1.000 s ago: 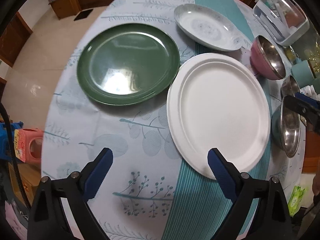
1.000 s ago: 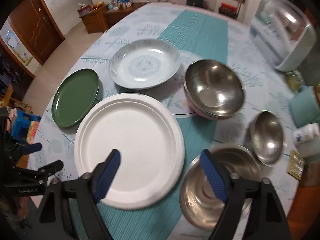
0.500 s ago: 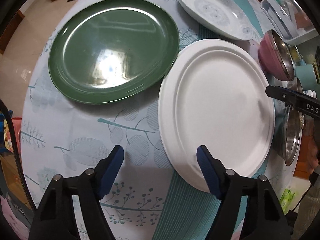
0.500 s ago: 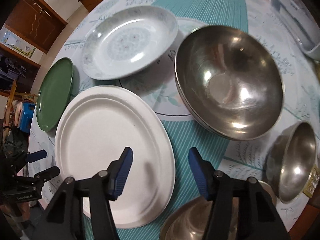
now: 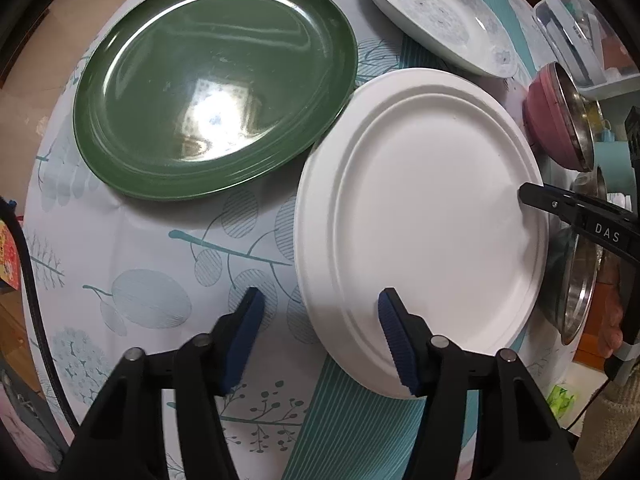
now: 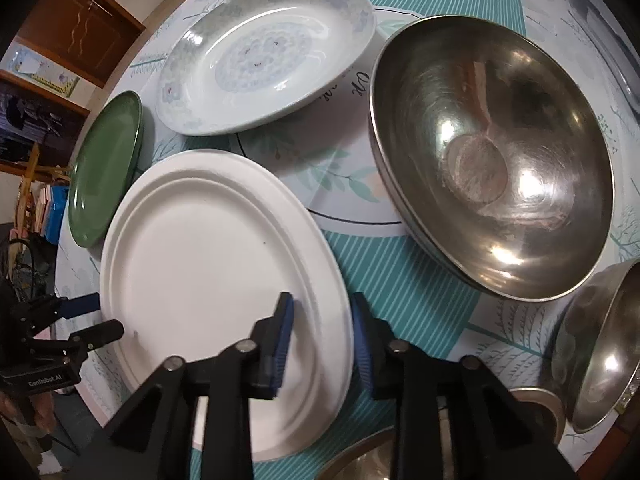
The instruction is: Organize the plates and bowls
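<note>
1. The table (image 5: 160, 272), round under a leaf-print cloth with a teal striped runner, carries everything: a green plate (image 5: 216, 80), a patterned porcelain plate (image 6: 264, 52), a white plate (image 5: 424, 232) and several steel bowls, the large steel bowl (image 6: 492, 152) just beyond the white plate's far side
2. The white plate lies flat near the table's front edge, its rim close to the green plate and perhaps just touching it
3. The left gripper (image 5: 320, 336) straddles the white plate's near-left rim, one pad over the plate and one outside on the cloth; its jaws have just been closing but stand apart, not yet pressing
4. The right gripper (image 6: 322, 332) straddles the opposite rim, jaws narrow and just closing, the rim between them; whether the pads already bite I cannot tell
5. Risks, as I judge them: the thin, shallow rim could slip from a pinch; uneven lifting by the two grippers could tilt or flex the plate; a sideways drag could knock the green plate or a steel bowl beside it
</note>
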Demonstrator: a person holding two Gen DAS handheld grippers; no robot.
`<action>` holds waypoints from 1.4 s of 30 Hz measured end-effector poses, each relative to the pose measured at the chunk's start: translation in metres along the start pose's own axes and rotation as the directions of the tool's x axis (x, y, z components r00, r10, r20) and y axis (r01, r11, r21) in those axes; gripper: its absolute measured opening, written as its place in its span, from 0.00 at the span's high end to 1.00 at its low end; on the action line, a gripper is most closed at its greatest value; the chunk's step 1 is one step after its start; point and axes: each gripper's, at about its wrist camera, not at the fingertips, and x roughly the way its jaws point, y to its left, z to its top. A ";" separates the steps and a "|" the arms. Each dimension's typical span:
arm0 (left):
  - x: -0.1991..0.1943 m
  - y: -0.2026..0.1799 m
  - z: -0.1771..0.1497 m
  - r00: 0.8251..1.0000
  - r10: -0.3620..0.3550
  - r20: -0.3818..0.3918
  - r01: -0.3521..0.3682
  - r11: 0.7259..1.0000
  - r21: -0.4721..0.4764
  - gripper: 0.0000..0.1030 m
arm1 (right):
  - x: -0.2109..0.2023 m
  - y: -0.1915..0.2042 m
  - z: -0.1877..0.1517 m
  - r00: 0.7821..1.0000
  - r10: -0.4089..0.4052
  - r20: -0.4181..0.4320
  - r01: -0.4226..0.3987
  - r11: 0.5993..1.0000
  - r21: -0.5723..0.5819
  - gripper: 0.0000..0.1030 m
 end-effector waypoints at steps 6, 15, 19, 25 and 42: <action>-0.004 -0.002 -0.007 0.999 -0.035 -0.016 0.035 0.999 -0.019 0.77 | -0.016 -0.002 -0.010 0.999 0.013 0.034 -0.013 1.000 0.011 0.77; -0.074 0.015 -0.040 0.996 -0.002 0.088 0.000 1.000 0.020 0.77 | -0.059 0.026 -0.045 0.994 0.078 0.079 -0.078 0.997 -0.006 0.80; -0.102 0.024 -0.068 0.992 0.030 0.125 -0.035 0.998 0.043 0.77 | -0.072 0.053 -0.084 0.991 0.109 0.081 -0.106 0.994 -0.042 0.80; -0.121 0.045 -0.115 0.982 0.111 0.152 -0.122 0.991 0.062 0.77 | -0.073 0.086 -0.143 0.982 0.176 0.060 -0.172 0.983 -0.070 0.80; -0.057 0.093 -0.175 0.980 0.198 0.023 -0.199 0.975 0.095 0.77 | -0.004 0.135 -0.232 0.967 0.253 -0.018 -0.251 0.964 0.090 0.80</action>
